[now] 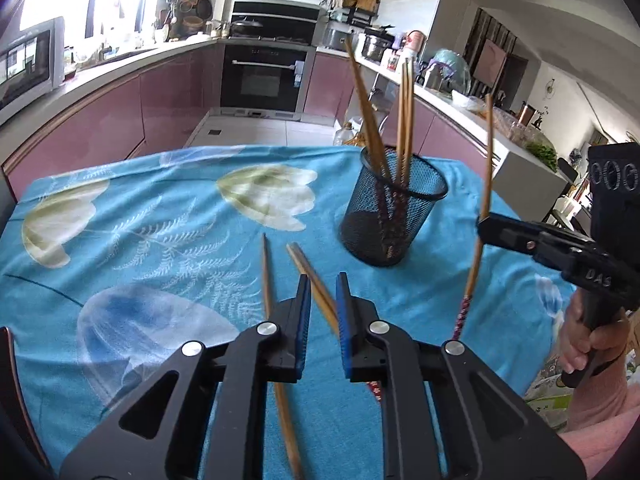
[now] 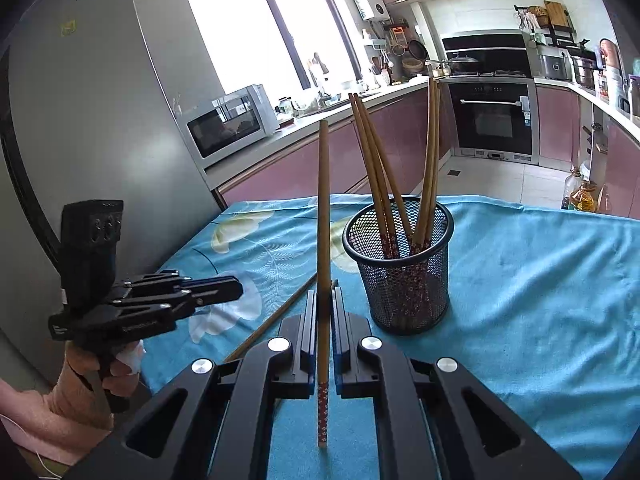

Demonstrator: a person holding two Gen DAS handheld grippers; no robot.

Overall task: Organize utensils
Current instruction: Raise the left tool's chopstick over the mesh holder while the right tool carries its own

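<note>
A black mesh cup [image 1: 394, 216] [image 2: 400, 276] stands on the blue cloth and holds several wooden chopsticks [image 2: 384, 184], patterned ends down. My right gripper [image 2: 323, 292] [image 1: 484, 224] is shut on one chopstick [image 2: 323, 220] [image 1: 482, 184], which stands almost upright in the air just beside the cup, patterned end down. My left gripper [image 1: 324, 280] [image 2: 238, 291] hovers low over the cloth with its jaws a narrow gap apart. Two chopsticks [image 1: 310, 272] cross that gap at a slant, blurred at the near end. Another chopstick [image 1: 270, 300] lies on the cloth under the left finger.
The table wears a blue flowered cloth [image 1: 160, 220] [image 2: 540, 300]. Its far edge drops to a tiled floor with pink cabinets and an oven [image 1: 264, 76] beyond. A grey fridge [image 2: 100, 120] stands close on the left. Oil bottles [image 2: 580, 196] sit on the floor.
</note>
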